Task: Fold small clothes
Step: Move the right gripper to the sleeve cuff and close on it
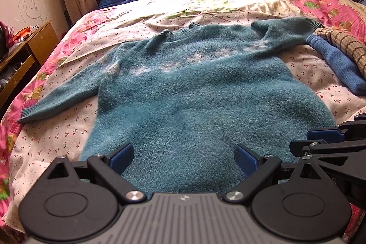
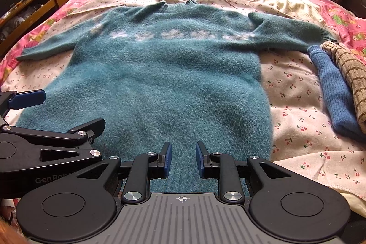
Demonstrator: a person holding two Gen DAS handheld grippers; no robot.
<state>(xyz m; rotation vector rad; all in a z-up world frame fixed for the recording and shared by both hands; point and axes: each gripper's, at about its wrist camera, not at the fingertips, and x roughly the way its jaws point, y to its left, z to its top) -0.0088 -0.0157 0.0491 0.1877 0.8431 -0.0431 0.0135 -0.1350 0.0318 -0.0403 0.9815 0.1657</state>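
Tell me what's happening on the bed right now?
A person holds a gripper in each hand over the near hem of a teal sweater spread flat on the bed, sleeves out. The left gripper is wide open; the right gripper is narrowly open. Neither grips anything. No fold is made yet. A blue knit lies to the right.

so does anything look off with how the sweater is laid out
Mostly flat, but the teal sweater has its right-hand sleeve bunched near the shoulder, its cuff touching the blue knit beside it. The left sleeve lies straight.
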